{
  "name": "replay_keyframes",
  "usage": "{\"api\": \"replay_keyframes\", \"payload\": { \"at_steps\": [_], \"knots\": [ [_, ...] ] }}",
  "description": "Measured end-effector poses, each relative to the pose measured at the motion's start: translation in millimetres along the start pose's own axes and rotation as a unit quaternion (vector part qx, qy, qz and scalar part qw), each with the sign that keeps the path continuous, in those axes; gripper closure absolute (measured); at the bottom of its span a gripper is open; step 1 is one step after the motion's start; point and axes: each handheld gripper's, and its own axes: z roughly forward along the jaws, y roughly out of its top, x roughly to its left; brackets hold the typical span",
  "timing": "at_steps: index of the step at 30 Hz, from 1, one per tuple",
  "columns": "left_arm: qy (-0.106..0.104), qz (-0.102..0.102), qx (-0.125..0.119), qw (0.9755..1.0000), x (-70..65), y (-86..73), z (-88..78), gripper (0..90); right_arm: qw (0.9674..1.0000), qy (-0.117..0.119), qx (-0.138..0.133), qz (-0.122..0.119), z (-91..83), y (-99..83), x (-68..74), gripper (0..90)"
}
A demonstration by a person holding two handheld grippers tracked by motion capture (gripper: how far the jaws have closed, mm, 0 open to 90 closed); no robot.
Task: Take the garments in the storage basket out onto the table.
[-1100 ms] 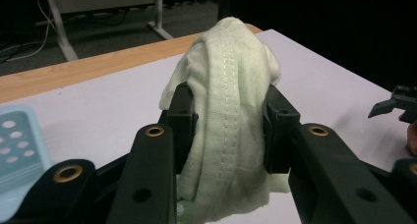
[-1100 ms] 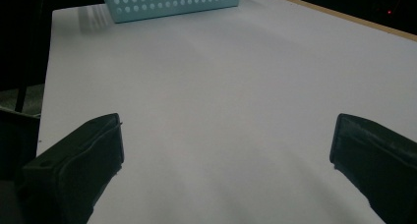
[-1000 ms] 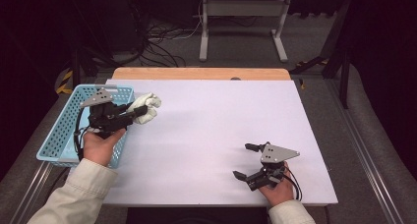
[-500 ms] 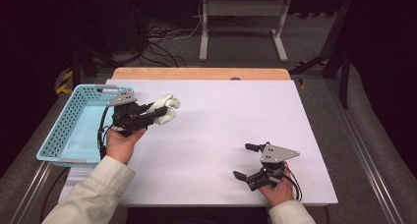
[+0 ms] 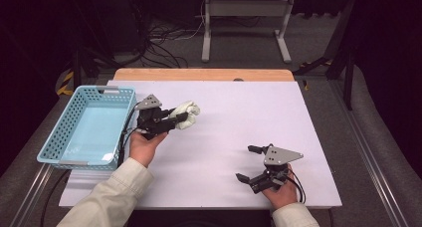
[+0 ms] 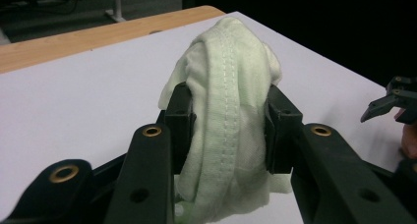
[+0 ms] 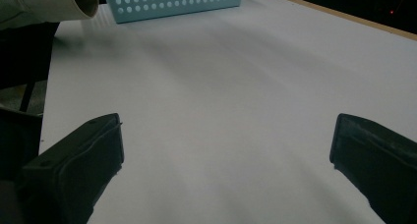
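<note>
A bunched pale green cloth (image 5: 186,112) hangs in my left gripper (image 5: 180,116), just right of the blue basket (image 5: 63,132) and a little above the white table. The left gripper view shows both black pads pressed into the cloth (image 6: 228,130), whose seam runs down between them. My right gripper (image 5: 247,163) rests near the table's front right, jaws spread wide with nothing between them; the right gripper view shows bare white tabletop between its fingertips (image 7: 98,150).
The blue perforated basket (image 7: 172,0) stands empty at the table's left edge. A wooden strip (image 5: 204,74) borders the far side of the white table (image 5: 239,112). Cables and a metal stand (image 5: 244,18) lie on the floor beyond.
My left hand has carried the cloth rightward and lower, from over the basket's right rim out over the white table. The right hand and gripper have stayed put.
</note>
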Motion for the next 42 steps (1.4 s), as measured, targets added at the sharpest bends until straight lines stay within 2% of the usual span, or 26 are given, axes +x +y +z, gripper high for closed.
{"api": "replay_keyframes", "payload": {
  "at_steps": [8,10,24,29,33,38,40,42],
  "knots": [
    [-0.015,0.0,0.009,0.9998,-7.4,-6.7,28.2,64.1,1.0,0.002,0.0,-0.001,0.3,0.0,0.1,0.3],
    [-0.015,0.004,0.013,0.9998,-9.1,-8.4,34.7,64.1,1.0,0.001,0.0,-0.001,0.1,0.0,0.2,0.3],
    [-0.02,-0.003,0.041,0.999,-12.3,-22.0,74.1,63.6,1.0,0.003,0.001,-0.002,0.1,-0.1,0.3,0.3],
    [-0.017,-0.005,0.052,0.9985,-12.3,-26.3,82.2,63.0,1.0,0.004,0.002,-0.002,0.2,-0.1,0.3,0.3],
    [-0.012,0.006,0.056,0.9983,-12.9,-27.7,84.6,62.6,1.0,0.004,0.002,-0.002,0.2,-0.2,0.3,0.3],
    [-0.013,-0.002,0.062,0.998,-11.2,-30.1,87.9,61.1,1.0,0.004,0.002,-0.002,0.0,-0.2,0.4,0.3],
    [-0.012,-0.002,0.064,0.9979,-10.7,-30.6,88.9,58.9,1.0,0.005,0.002,-0.002,0.2,-0.2,0.4,0.3],
    [-0.013,0.0,0.07,0.9974,-10.8,-31.5,90.1,52.3,1.0,0.005,0.002,-0.002,0.3,-0.2,0.4,0.3]
  ]
}}
